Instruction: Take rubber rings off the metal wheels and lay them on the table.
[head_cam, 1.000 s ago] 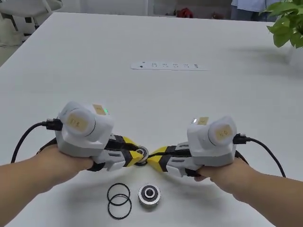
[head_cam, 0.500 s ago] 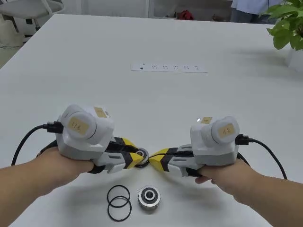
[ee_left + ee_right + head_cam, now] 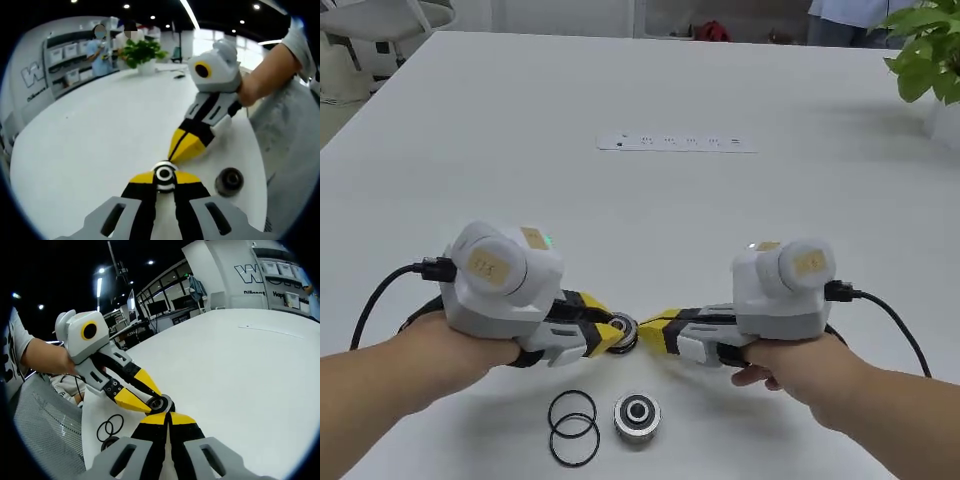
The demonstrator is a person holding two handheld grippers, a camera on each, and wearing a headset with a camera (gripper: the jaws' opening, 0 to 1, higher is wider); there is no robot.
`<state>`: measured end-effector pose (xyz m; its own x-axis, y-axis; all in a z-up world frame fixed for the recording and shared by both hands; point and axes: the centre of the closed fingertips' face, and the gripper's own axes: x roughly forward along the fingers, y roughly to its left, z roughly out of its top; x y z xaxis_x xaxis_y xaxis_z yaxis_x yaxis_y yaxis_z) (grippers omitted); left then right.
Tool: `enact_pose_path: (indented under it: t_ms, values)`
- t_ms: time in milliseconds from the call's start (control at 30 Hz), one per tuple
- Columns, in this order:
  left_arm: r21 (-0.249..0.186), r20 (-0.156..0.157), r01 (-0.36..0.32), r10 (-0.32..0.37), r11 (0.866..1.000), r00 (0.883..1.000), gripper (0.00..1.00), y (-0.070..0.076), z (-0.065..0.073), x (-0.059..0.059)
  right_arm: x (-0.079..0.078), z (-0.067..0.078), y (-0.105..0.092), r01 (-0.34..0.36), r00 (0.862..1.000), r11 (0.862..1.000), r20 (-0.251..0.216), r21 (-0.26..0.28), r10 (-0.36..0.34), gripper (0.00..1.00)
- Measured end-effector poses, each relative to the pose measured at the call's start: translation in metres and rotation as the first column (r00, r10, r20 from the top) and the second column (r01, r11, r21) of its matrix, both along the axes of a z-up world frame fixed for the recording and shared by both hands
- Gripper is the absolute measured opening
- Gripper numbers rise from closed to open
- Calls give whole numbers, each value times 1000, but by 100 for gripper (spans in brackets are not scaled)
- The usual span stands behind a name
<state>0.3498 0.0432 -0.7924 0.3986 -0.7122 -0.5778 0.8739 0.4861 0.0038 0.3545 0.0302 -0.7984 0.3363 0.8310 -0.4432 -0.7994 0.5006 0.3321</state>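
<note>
Left tongs [image 3: 614,334]: closed on a small metal wheel, the held wheel [image 3: 624,329], gripped between the yellow tips just above the tabletop [image 3: 650,220]. In the left gripper view, the left tongs [image 3: 164,180] hold the held wheel [image 3: 164,173] with its bore facing the camera and one yellow tip on each side.

Right tongs [image 3: 647,326]: jaws drawn together, with no gap visible. The tips point at the left tongs and meet the rim of the held wheel. In the right gripper view, the right tongs [image 3: 170,416] come to a narrow point directly against the held wheel [image 3: 161,404]. Whether they pinch a ring on that rim cannot be determined. In the left gripper view, the right tongs [image 3: 175,151] enter from the right and their yellow tip touches the top of the held wheel.

Both devices are held low, each in one of the person's hands, near the front edge of the tabletop.

Items lying on the tabletop: two black rubber rings [image 3: 572,425] lie flat and overlap slightly, in front of the tongs on the person's side. Just beside them, to the right, a second metal wheel, the loose wheel [image 3: 637,416], rests on its face. The loose wheel [image 3: 229,181] also appears in the left gripper view, and the rubber rings [image 3: 110,427] in the right gripper view.

Surroundings: a white power strip [image 3: 676,142] lies further back at mid-table. A potted plant [image 3: 926,50] stands at the far right corner.
</note>
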Motion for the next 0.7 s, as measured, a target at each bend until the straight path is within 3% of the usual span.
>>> enact_pose_path:
  t_ms: [300,700]
  values:
    - [7,4,-8,8,1000,1000,13,-1,0,1,1,5,2,8,1000,999,-20,40,-7,0]
    - [9,2,-9,9,1000,1000,13,-2,0,2,-1,7,5,5,1000,1000,-19,29,-4,0]
